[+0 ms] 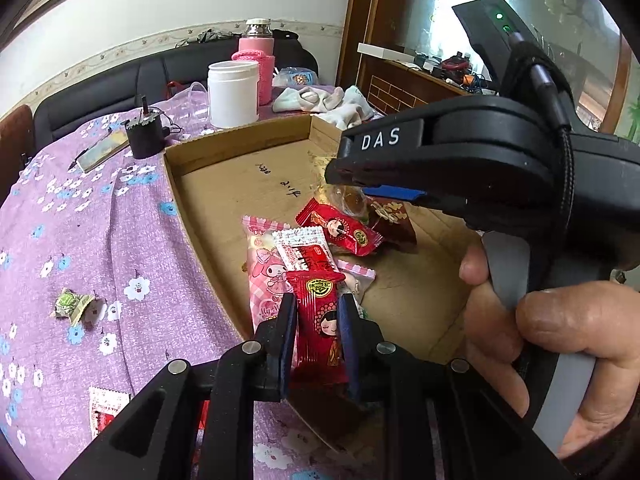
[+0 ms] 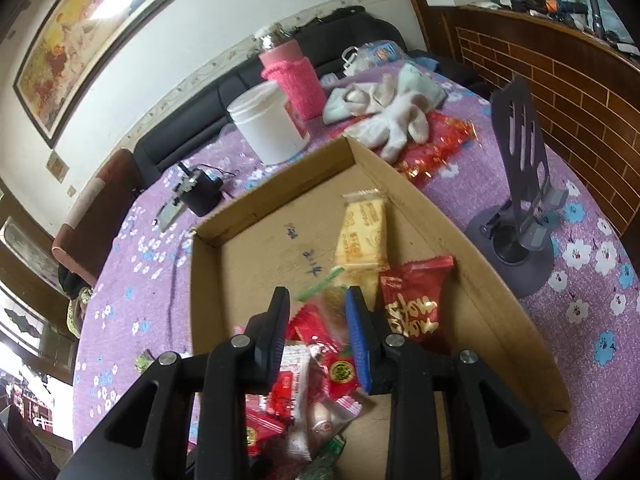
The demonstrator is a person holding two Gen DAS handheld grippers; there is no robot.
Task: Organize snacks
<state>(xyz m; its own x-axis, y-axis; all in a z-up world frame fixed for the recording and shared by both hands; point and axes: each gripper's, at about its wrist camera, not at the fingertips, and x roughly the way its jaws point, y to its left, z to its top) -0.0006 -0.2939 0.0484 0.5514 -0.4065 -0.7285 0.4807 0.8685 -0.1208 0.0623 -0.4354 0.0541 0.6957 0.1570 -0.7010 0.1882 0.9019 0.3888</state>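
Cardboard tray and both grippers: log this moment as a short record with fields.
container: shallow cardboard tray on a purple floral tablecloth
tray contents: mixed wrapped snacks, among them a pink My Melody packet and a yellow cracker packet
left gripper: shut on a red snack packet, held above the tray's near edge
right gripper: open, over the snack pile
outside tray: green wrapped candy on the cloth
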